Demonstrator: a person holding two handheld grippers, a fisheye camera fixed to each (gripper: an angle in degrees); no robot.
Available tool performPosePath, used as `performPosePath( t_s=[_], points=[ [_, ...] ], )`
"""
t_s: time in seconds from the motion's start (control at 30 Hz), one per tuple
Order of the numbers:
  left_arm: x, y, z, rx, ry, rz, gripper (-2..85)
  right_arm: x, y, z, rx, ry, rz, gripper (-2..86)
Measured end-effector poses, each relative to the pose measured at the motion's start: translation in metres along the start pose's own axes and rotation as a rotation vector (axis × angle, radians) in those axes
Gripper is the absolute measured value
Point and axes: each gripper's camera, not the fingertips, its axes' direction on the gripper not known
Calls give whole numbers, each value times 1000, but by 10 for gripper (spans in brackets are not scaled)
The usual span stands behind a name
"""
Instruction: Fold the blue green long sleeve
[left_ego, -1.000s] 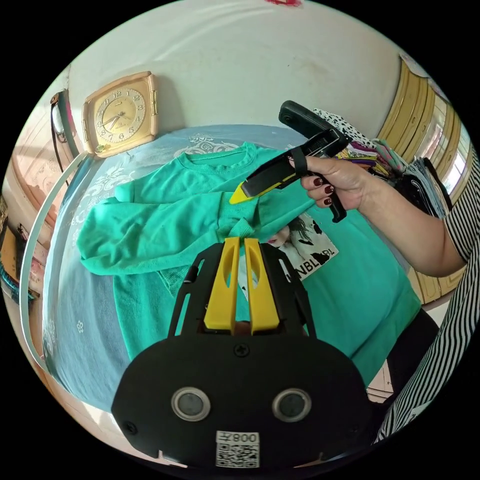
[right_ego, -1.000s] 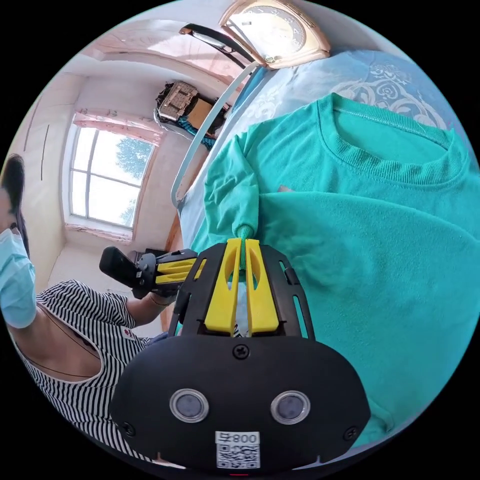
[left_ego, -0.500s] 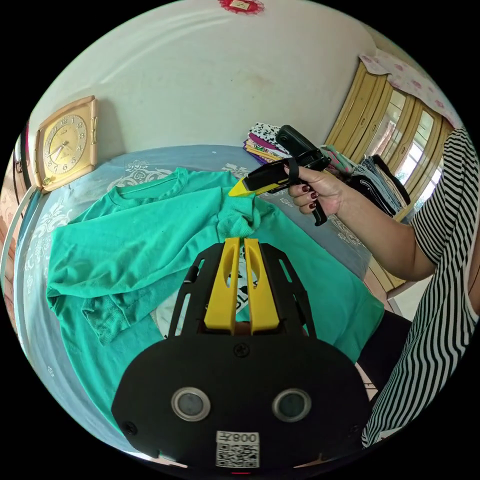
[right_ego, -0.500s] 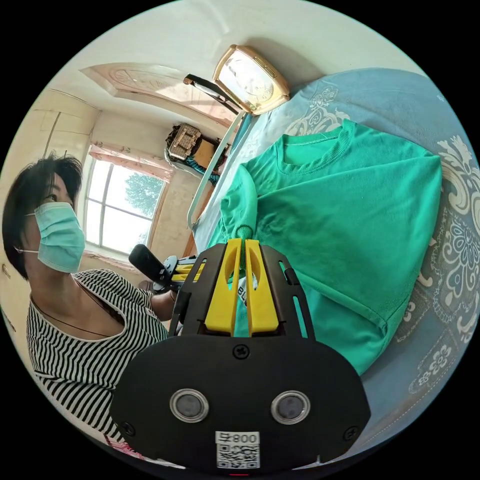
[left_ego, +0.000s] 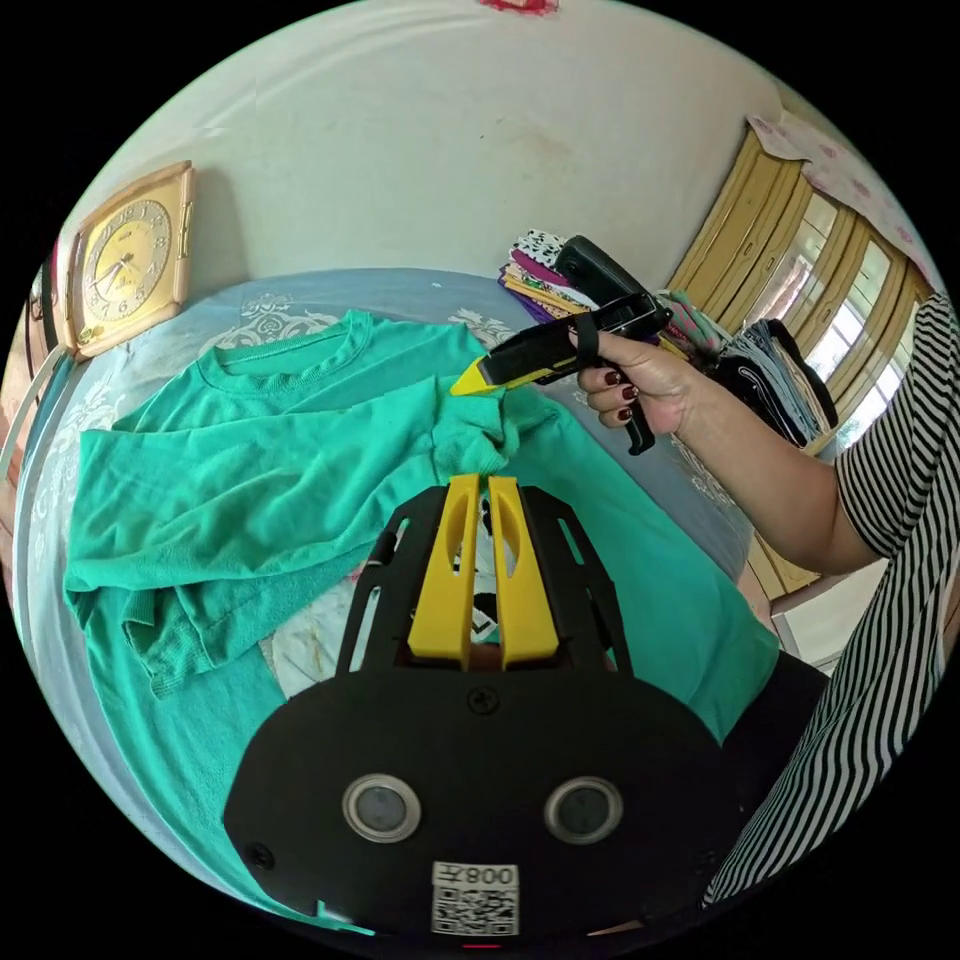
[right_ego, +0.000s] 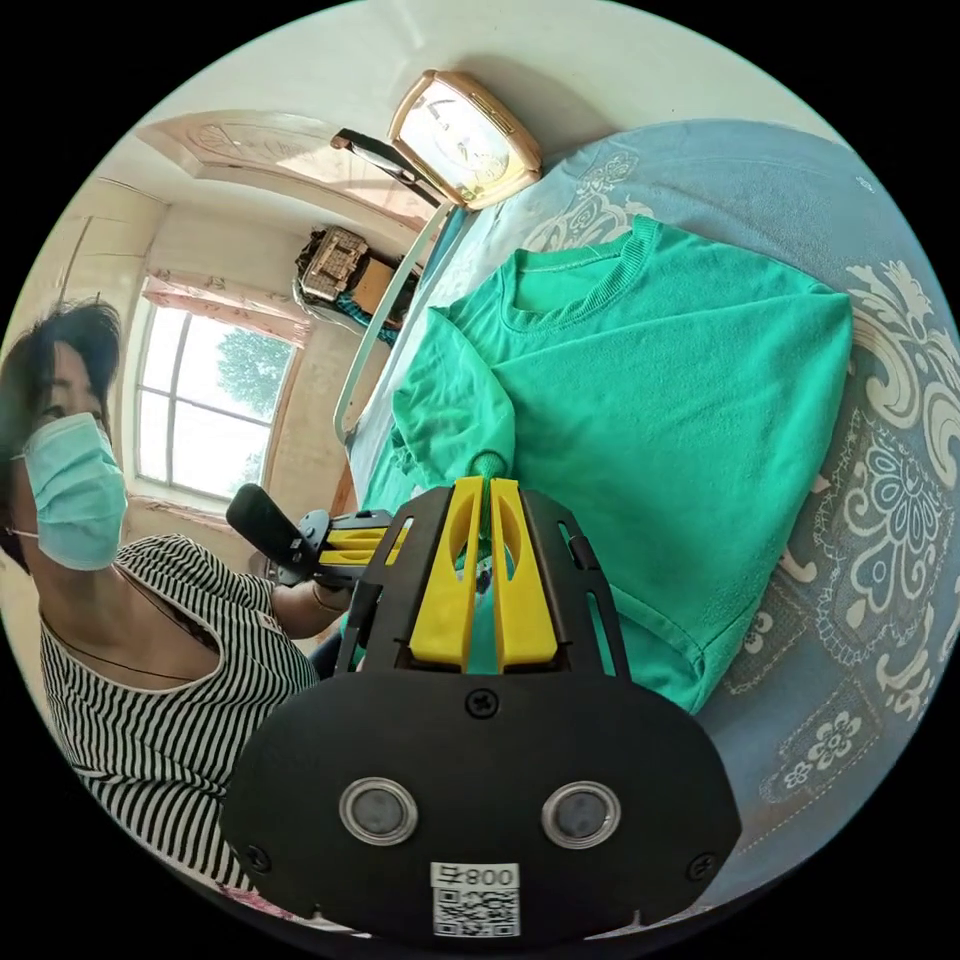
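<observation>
I see the bed (left_ego: 640, 470) with its blue patterned cover carrying the blue green long sleeve (left_ego: 250, 470), which lies spread across it, neckline toward 11 o'clock in my left gripper view and one sleeve folded across the chest. Past it at 10 o'clock a gold square clock (left_ego: 125, 255) leans on the wall, and a stack of folded clothes (left_ego: 545, 270) sits at 1 o'clock.

My left gripper (left_ego: 480, 485) has its yellow jaws pressed together on a bunched fold of the shirt. The right gripper (left_ego: 468, 381) comes in from 2 o'clock, held in a hand (left_ego: 645, 385), its tip touching the same bunched fabric just beyond mine.

In the right gripper view, my right gripper (right_ego: 480, 485) is clamped on a cuff edge of the shirt (right_ego: 680, 420), while the left gripper (right_ego: 350, 540) shows at 9 o'clock.
</observation>
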Motion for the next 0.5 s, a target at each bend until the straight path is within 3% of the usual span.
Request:
performPosePath(
  t_s=[0.2, 0.37, 0.5],
  points=[
    [-12, -27, -89, 231, -70, -24, 18, -55, -37, -15, 93, -153, -184, 9],
    [-10, -57, -164, 413, -51, 13, 16, -114, -61, -27, 135, -170, -348, 10],
    [-9, -72, -175, 401, -12, 26, 16, -119, -49, -36, 164, -105, -366, 11]
  ],
)
